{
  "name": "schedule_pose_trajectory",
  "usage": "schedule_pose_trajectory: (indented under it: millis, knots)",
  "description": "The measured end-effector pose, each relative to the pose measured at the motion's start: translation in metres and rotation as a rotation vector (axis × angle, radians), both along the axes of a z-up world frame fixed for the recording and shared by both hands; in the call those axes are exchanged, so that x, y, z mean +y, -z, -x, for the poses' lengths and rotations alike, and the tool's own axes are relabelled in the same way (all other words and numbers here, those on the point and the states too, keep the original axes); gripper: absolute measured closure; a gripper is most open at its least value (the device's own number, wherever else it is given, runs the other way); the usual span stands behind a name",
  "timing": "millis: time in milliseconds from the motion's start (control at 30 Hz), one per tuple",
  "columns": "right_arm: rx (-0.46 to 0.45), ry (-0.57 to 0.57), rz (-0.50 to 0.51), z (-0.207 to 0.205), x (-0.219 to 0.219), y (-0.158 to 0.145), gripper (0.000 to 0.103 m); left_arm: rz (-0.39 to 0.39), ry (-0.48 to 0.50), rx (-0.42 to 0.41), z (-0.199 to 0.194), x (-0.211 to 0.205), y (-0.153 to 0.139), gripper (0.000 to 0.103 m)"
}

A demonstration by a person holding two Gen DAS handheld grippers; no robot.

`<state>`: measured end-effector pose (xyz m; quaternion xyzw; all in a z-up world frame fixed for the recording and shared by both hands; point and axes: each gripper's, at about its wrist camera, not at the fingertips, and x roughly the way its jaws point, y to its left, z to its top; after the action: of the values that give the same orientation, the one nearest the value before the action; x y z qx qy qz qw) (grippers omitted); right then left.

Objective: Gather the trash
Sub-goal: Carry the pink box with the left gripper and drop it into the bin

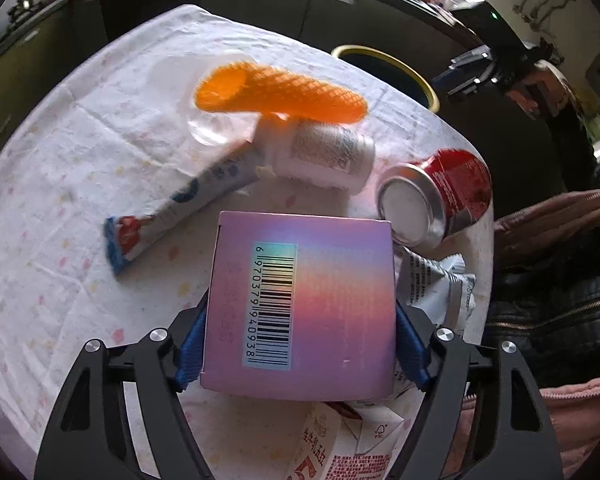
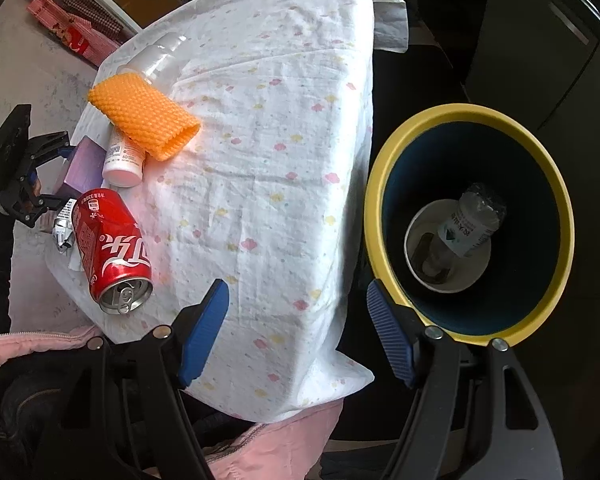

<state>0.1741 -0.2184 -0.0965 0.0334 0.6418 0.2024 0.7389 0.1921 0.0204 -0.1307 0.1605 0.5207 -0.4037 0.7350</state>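
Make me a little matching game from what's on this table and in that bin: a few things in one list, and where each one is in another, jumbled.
Things:
1. pink box
2. red can
3. orange foam net
4. clear bottle

Places or states:
A. lying on its side on the cloth, its opened top toward the right wrist camera
B. inside the yellow-rimmed bin, leaning into a white paper cup
C. clamped between the left gripper fingers
D. draped over a white bottle

Pairs: 1-C, 2-A, 3-D, 4-B
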Motion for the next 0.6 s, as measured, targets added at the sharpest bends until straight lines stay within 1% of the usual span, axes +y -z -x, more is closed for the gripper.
schedule_pose_trajectory:
  millis: [167,267,333,467,533,600]
  knots:
    - [-0.022,0.014,-0.025,0.003,-0.007,-0.002,0.035,-0.007,-0.078,-0.091,0.001,0.006,-0.031,0.027]
    - [-0.033,0.026,-0.024,0.006,-0.013,-0.001,0.035,-0.044,-0.121,-0.168,0.004,-0.001,-0.055,0.027]
    - [-0.041,0.039,-0.034,0.01,-0.021,-0.001,0.035,-0.058,-0.143,-0.203,0.006,-0.009,-0.069,0.027]
    - [-0.072,0.092,-0.044,0.02,-0.045,-0.004,0.035,-0.059,-0.136,-0.244,0.013,-0.05,-0.093,0.027]
    - [-0.088,0.126,-0.04,0.026,-0.06,-0.006,0.035,-0.037,-0.108,-0.249,0.014,-0.081,-0.105,0.027]
    - [-0.102,0.161,-0.04,0.035,-0.078,-0.008,0.035,-0.001,-0.058,-0.251,0.015,-0.115,-0.118,0.027]
